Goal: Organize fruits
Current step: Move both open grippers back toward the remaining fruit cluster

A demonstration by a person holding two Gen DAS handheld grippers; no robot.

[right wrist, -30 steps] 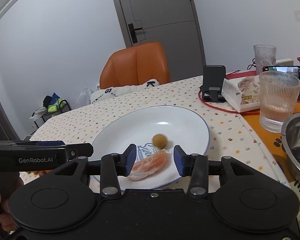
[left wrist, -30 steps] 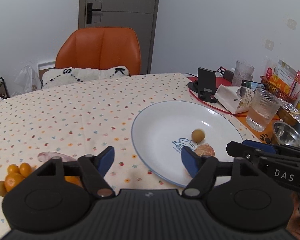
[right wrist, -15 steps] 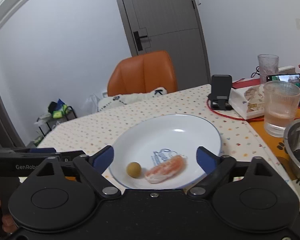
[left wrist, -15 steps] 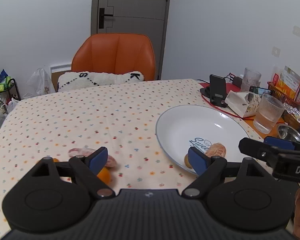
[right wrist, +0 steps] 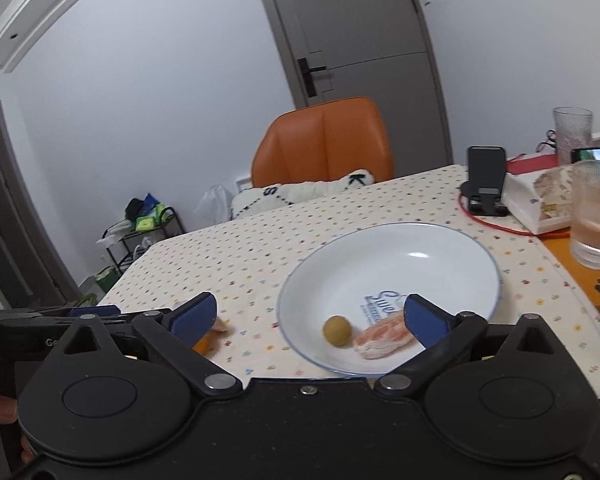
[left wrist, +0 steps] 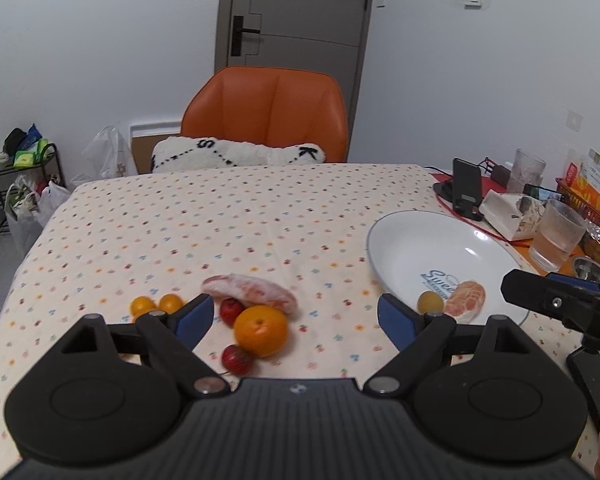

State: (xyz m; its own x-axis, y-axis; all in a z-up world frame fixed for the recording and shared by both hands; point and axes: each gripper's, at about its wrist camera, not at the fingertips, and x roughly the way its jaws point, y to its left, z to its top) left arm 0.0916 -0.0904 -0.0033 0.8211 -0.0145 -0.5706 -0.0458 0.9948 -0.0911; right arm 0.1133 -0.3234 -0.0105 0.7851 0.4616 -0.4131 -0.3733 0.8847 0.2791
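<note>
- Left wrist view puts the loose fruit, led by the orange [left wrist: 260, 330], between your spread, empty left tool [left wrist: 296, 316], so it is lined up to grab.
- Two pieces already lie in the plate [left wrist: 404, 240].
- Your right tool [right wrist: 310, 316] hangs spread and empty over that plate.

table [left wrist: 260, 208] | dotted cloth | plate [left wrist: 400, 240], orange [left wrist: 260, 330], glass [left wrist: 556, 236]

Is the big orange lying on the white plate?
No, the big orange rests on the tablecloth, left of the white plate.
</note>
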